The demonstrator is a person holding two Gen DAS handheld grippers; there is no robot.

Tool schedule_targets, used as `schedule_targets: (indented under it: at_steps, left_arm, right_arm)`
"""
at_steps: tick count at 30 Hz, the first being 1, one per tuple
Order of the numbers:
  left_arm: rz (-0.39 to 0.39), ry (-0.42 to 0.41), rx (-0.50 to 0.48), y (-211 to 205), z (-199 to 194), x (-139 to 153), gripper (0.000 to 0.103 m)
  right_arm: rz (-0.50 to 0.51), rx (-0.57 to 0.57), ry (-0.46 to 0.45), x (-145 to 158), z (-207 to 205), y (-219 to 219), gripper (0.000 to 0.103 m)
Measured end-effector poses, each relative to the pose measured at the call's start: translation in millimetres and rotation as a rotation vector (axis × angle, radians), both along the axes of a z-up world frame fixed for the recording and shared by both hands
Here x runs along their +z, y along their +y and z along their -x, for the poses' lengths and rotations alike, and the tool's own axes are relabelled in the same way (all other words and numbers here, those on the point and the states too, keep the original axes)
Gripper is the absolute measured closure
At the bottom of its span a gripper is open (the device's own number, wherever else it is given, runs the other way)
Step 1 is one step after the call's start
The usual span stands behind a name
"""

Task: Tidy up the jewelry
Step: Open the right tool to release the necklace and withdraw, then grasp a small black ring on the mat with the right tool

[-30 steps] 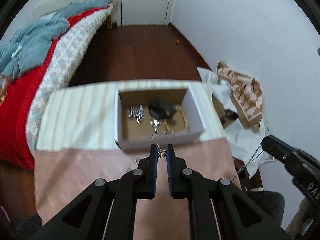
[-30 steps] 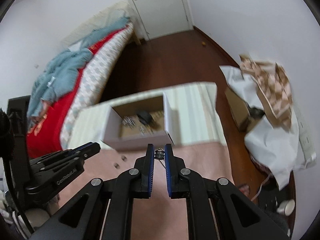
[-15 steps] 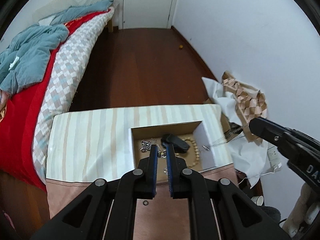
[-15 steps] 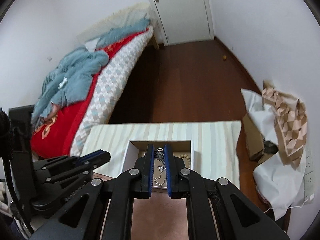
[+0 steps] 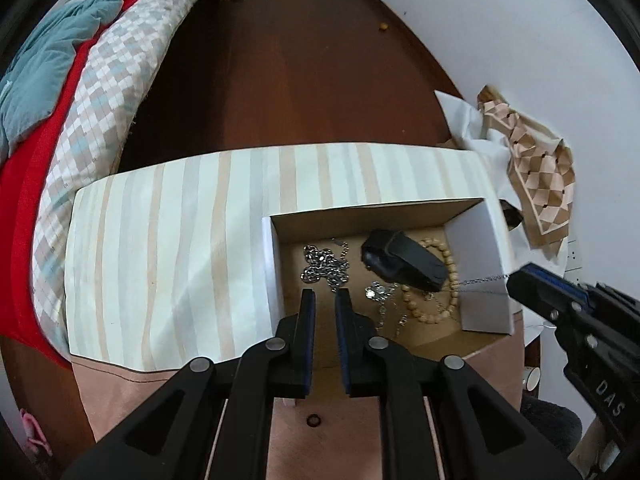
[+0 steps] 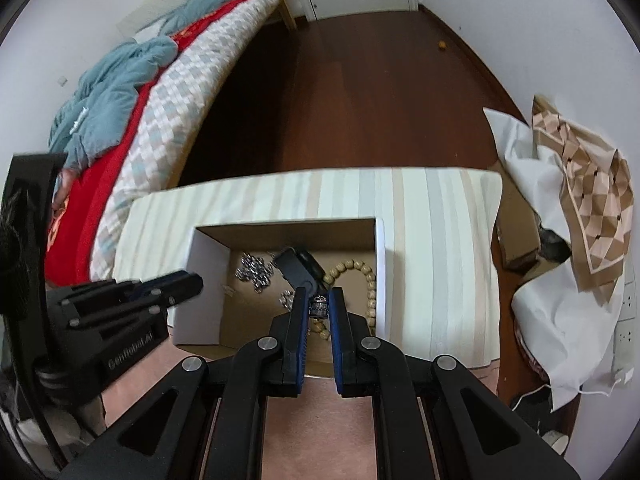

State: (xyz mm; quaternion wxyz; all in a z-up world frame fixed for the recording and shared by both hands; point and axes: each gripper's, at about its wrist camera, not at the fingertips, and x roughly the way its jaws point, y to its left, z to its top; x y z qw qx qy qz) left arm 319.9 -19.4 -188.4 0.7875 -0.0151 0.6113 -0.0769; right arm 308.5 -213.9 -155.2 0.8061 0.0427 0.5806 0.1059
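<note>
A white cardboard box (image 5: 482,256) with a brown floor stands on the striped cloth. In it lie a heap of silver chain (image 5: 324,266), a black case (image 5: 404,256) and a wooden bead bracelet (image 5: 450,276). My left gripper (image 5: 325,297) hovers over the box's near left corner; its jaws are opening and nothing shows between them. My right gripper (image 6: 319,295) is shut on a small silver pendant (image 6: 319,307) above the bracelet (image 6: 362,270). A thin chain (image 5: 480,279) runs from the right gripper (image 5: 520,278) into the box.
The box sits on a low table with a striped cloth (image 5: 180,248) and a pink cloth (image 5: 132,392), where a small ring (image 5: 313,420) lies. A bed (image 5: 80,92) is at the left; paper and patterned cloth (image 5: 532,160) are piled at the right.
Both grippers have moved forward and down over the box. The left gripper has let go of the chain's end, which now hangs into the box from the right gripper.
</note>
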Motion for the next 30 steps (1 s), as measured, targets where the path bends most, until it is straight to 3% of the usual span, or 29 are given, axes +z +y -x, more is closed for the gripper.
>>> schedule_targets:
  at_steps: [5, 7, 8, 9, 11, 14, 16, 18, 25, 30]
  left_arm:
    - [0.004, -0.017, 0.052, 12.9, -1.2, 8.2, 0.092]
    - [-0.001, -0.036, 0.074, 20.0, -0.8, 14.5, 0.092]
    - [-0.011, -0.053, 0.088, 23.7, 1.6, 19.1, 0.084]
    - [-0.016, -0.066, 0.095, 26.4, 2.1, 22.5, 0.066]
    - [-0.024, -0.109, 0.118, 32.9, 8.4, 32.1, 0.036]
    - [-0.039, -0.158, 0.136, 40.5, 17.2, 42.6, 0.031]
    - [-0.067, -0.184, 0.146, 43.8, 24.9, 48.0, 0.013]
    - [-0.100, -0.207, 0.150, 44.9, 33.8, 51.5, 0.005]
    - [-0.185, -0.271, 0.159, 48.3, 67.0, 60.7, 0.001]
    - [-0.207, -0.293, 0.162, 44.5, 91.6, 66.9, 0.001]
  right_arm:
    - [0.008, -0.002, 0.038, -4.3, -1.6, -0.9, 0.087]
    - [0.019, -0.003, 0.035, -1.3, 0.2, -1.1, 0.060]
    - [0.021, -0.002, 0.032, 0.8, 0.8, -0.9, 0.052]
    - [0.022, -0.003, 0.025, 3.4, 1.9, -0.8, 0.041]
    - [0.038, -0.006, 0.008, 9.6, 4.8, -0.9, 0.039]
    - [0.069, -0.007, -0.016, 17.6, 9.5, 0.8, 0.033]
    - [0.103, -0.001, -0.034, 21.6, 14.0, 3.8, 0.008]
    - [0.154, -0.006, -0.059, 24.6, 20.3, 7.0, 0.004]
    - [0.249, -0.058, -0.129, 28.4, 44.0, 8.9, 0.000]
    - [0.242, -0.087, -0.178, 41.9, 65.3, 5.4, 0.000]
